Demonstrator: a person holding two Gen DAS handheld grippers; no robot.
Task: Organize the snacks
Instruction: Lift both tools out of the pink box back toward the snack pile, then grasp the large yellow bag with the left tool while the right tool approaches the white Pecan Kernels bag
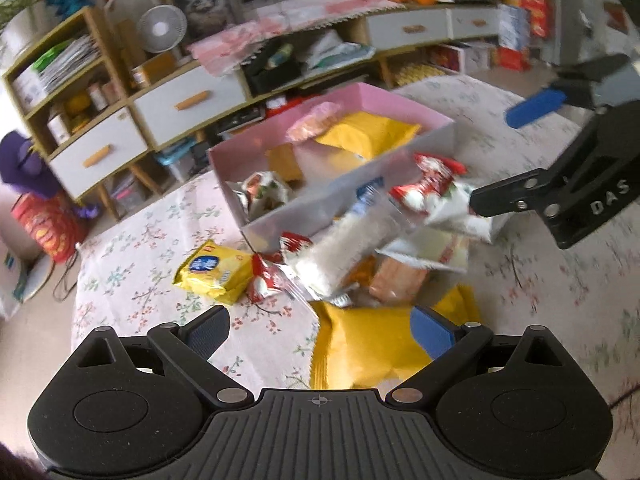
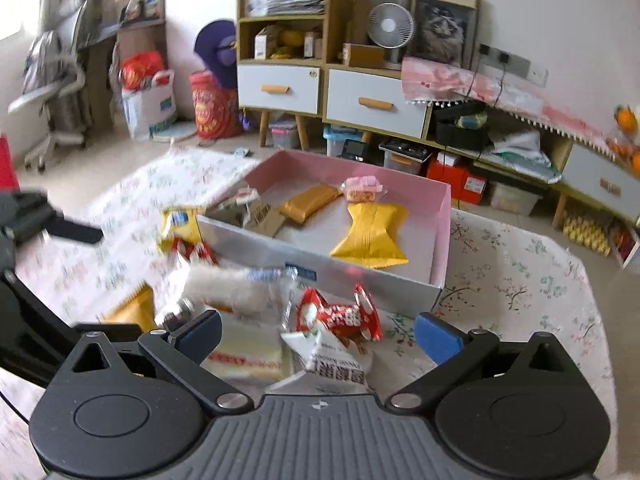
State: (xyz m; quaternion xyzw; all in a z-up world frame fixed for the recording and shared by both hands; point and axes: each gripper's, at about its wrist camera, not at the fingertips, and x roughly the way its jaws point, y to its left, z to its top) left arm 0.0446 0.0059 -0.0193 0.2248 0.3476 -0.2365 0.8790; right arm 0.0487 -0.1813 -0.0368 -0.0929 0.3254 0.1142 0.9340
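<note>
Both your grippers, left gripper (image 1: 320, 330) and right gripper (image 2: 318, 330), gape empty; loose snack packets (image 2: 336, 316) crowd mid-frame, fronting the pink box (image 2: 320, 270).

blur: clear packet of white snack (image 2: 236, 286) smeared, label unreadable | hidden: yellow packet (image 1: 368, 344) partly behind left gripper (image 1: 320, 330) | cut off: left gripper's body by right-wrist view's left edge

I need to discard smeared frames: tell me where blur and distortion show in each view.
Left wrist view: the snack pile is motion-smeared, the left tongs are sharp, and the shelving bows. Right wrist view: the white rice-cracker packet and left edge smear, while the pink box stays fairly crisp.
</note>
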